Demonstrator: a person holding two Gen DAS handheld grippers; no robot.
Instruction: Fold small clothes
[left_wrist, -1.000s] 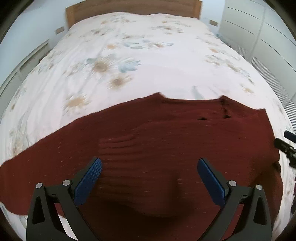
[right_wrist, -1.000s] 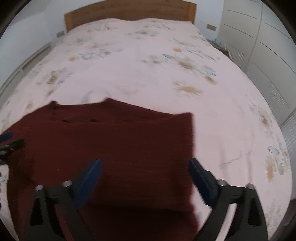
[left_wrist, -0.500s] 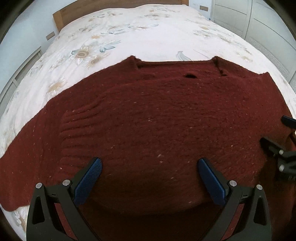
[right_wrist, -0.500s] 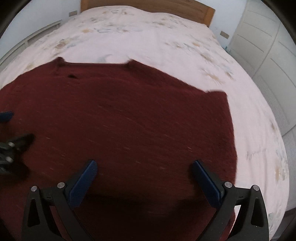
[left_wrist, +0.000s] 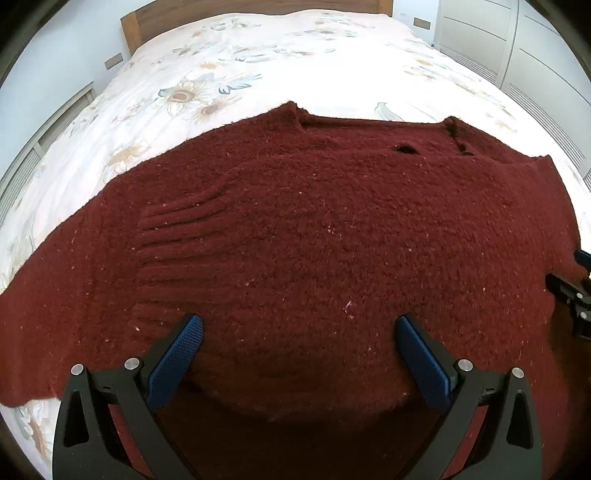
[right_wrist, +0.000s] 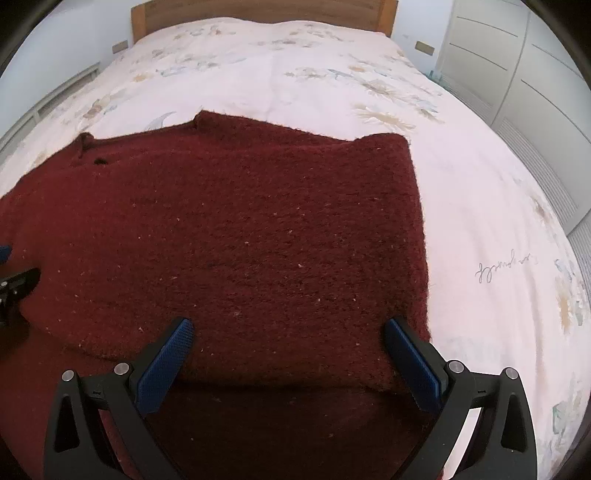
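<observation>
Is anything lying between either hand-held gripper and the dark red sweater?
Nothing visible. Both the left hand-held gripper and right hand-held gripper hang open directly over the sweater, spread on the bed.

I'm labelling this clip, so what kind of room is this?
Almost certainly a bedroom: a large bed with a flowered cover, a wooden headboard against the wall, and white wardrobe doors alongside. A dark red sweater lies spread on the bed.

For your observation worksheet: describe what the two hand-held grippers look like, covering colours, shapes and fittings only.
Both match. The left hand-held gripper and right hand-held gripper each have two black angular arms with triangular cut-outs and round silver fasteners. Each finger carries a flat blue textured pad. No cables, markings, hands or sleeves show.
</observation>
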